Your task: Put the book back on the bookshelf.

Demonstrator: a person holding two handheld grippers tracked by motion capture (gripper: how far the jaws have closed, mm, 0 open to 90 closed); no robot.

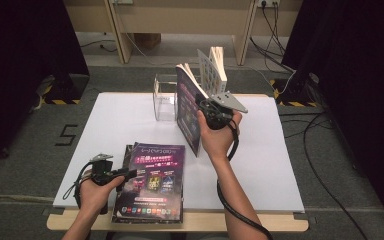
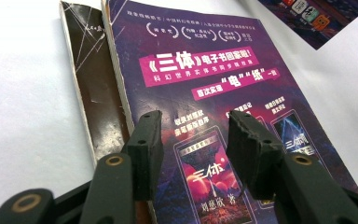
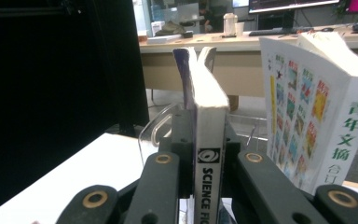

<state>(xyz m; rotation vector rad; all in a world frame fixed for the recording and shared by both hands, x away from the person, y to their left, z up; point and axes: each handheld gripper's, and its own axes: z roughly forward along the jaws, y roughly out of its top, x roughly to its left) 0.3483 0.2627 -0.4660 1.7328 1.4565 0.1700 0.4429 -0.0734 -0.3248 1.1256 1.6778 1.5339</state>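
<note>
The right gripper [image 1: 211, 111] is clamped on a purple book [image 1: 189, 110] held upright near the white book [image 1: 214, 70], while two books [image 1: 152, 181] lie flat under the left gripper [image 1: 130, 173], jaws apart, unshelved.

**Books and grippers on the table**

The right gripper [image 1: 206, 111] holds an upright book [image 1: 189, 112] over the middle of the table [image 1: 275, 165], its jaws on either side of the spine. Just behind that gripper stands a second upright book [image 1: 214, 70]; behind and to its left sits a clear box [image 1: 165, 97]. Well in front and to its left, the left gripper [image 1: 132, 172] rests over the near edge of a flat book [image 1: 152, 182], which lies on another book [image 2: 91, 79] underneath it.
</note>
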